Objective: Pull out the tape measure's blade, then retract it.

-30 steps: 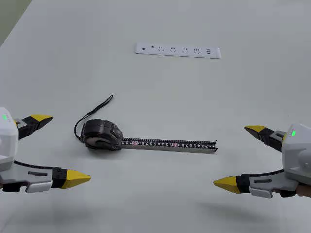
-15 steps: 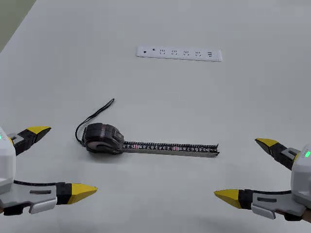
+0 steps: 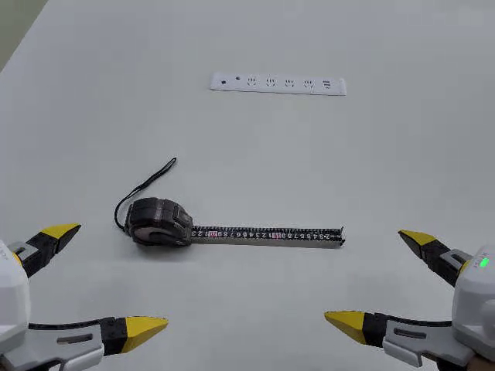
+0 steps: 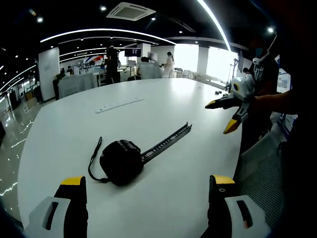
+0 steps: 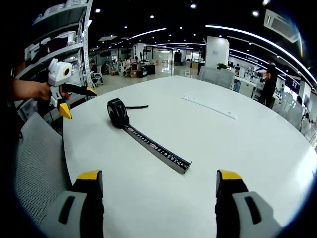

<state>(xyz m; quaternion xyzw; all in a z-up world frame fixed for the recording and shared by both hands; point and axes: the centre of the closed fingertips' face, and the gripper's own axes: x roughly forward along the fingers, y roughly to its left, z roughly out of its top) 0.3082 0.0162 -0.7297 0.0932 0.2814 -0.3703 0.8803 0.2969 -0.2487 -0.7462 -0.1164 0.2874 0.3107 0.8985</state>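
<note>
Tape measure (image 3: 158, 222) sits on the white tabletop (image 3: 255, 147), left of centre in the head view, with its blade (image 3: 267, 234) already drawn out to the right and lying flat, its end hook (image 3: 340, 236) apart from the right hand-held gripper (image 3: 370, 275). Both tools are spread wide and hold nothing: the left hand-held gripper (image 3: 114, 276) waits on the near side of the case, the right one on the near side of the blade tip, neither touching anything. A thin wrist strap (image 3: 147, 184) trails away behind the case, and a power strip (image 3: 278, 83) lies well beyond. The pull-out looks done, so I judge that retraction is what remains. The case is probably compact, rigid and fairly weighty, with smooth sides that may slip, so clamp it across its two broad faces. The blade looks like thin, springy metal that would kink if bent and snap back fast; take it near the hook and feed it in slowly
</note>
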